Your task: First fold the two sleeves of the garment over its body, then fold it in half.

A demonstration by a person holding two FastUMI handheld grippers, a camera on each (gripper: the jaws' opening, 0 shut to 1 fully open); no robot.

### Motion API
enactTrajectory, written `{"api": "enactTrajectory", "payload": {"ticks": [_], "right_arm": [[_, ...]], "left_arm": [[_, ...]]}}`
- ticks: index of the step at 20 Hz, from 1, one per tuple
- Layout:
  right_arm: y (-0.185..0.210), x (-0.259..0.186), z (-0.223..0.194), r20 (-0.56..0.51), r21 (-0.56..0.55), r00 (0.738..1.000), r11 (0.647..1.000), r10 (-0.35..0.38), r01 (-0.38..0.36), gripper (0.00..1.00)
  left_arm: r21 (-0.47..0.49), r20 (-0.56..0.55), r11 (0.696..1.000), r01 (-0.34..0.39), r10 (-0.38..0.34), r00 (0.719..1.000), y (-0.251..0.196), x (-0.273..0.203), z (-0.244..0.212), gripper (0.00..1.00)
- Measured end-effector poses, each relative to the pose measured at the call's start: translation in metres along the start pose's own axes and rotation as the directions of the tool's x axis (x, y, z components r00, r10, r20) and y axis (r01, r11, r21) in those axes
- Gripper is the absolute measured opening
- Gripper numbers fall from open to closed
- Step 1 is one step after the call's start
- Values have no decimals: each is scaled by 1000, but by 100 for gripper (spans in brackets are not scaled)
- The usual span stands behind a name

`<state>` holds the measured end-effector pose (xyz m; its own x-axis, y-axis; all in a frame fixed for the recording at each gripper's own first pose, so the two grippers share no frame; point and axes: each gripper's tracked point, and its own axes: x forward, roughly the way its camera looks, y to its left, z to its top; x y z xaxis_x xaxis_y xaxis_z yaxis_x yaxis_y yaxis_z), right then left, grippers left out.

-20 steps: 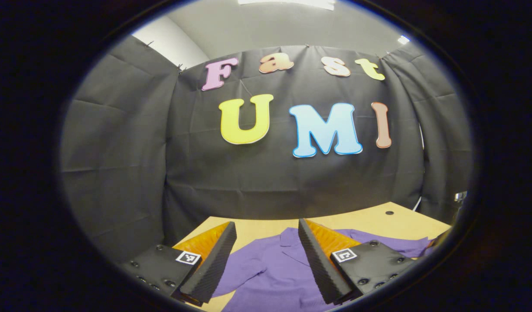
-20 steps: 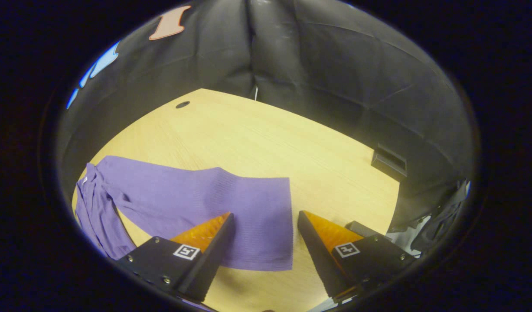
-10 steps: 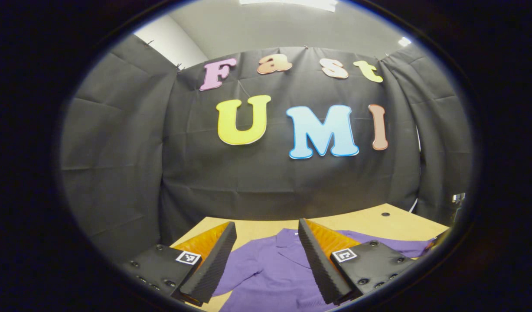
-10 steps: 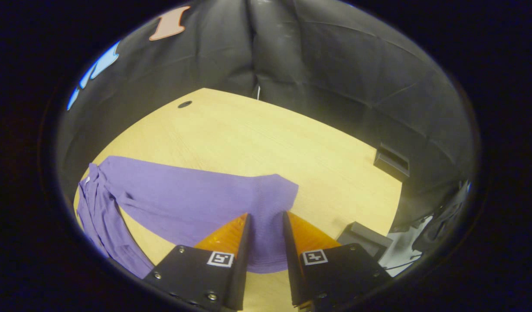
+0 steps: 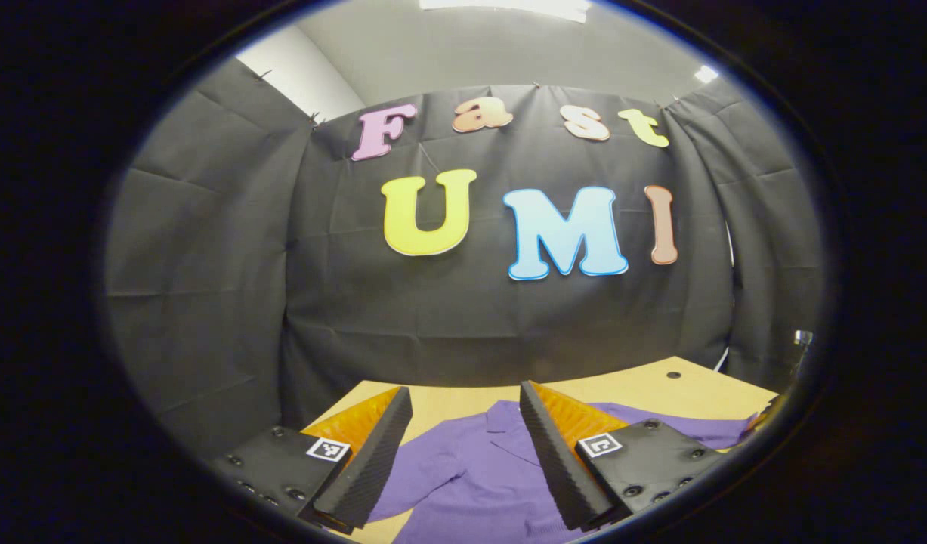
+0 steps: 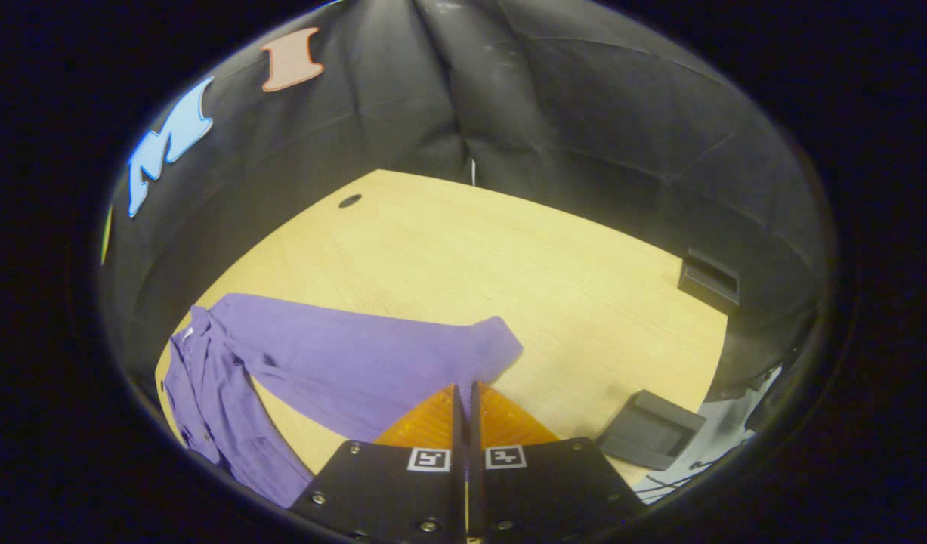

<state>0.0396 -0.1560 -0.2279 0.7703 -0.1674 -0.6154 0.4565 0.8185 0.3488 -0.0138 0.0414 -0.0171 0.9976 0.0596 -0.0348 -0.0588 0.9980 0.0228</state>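
My right tongs are clenched on the cuff end of the purple shirt's sleeve — the two fingers are pressed together with the cloth pinched between them, the sleeve's end bunched just past the tips. The sleeve stretches away to the left toward the shirt's body, which lies crumpled at the left edge of the wooden surface. A small dark box sits near the right.

My left tongs are released — fingers wide apart, hovering above the shirt, its collar between them on the surface.
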Motion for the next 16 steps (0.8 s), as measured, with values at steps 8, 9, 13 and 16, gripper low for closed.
{"api": "enactTrajectory", "payload": {"ticks": [8, 9, 13, 16], "right_arm": [[98, -41, 43, 81, -53, 980, 982, 183, -179, 2], [112, -45, 50, 93, -69, 975, 978, 203, -197, 2], [174, -56, 68, 126, -135, 957, 961, 260, -243, 2], [218, -64, 75, 143, -180, 944, 945, 298, -272, 2]], "left_arm": [[-32, -18, 999, 25, -25, 1000, 12, 9, -17, 95], [-34, -20, 999, 30, -30, 999, 15, 10, -20, 95], [-51, -22, 998, 49, -50, 998, 30, 13, -26, 95], [-58, -18, 996, 60, -61, 998, 45, 16, -27, 95]]}}
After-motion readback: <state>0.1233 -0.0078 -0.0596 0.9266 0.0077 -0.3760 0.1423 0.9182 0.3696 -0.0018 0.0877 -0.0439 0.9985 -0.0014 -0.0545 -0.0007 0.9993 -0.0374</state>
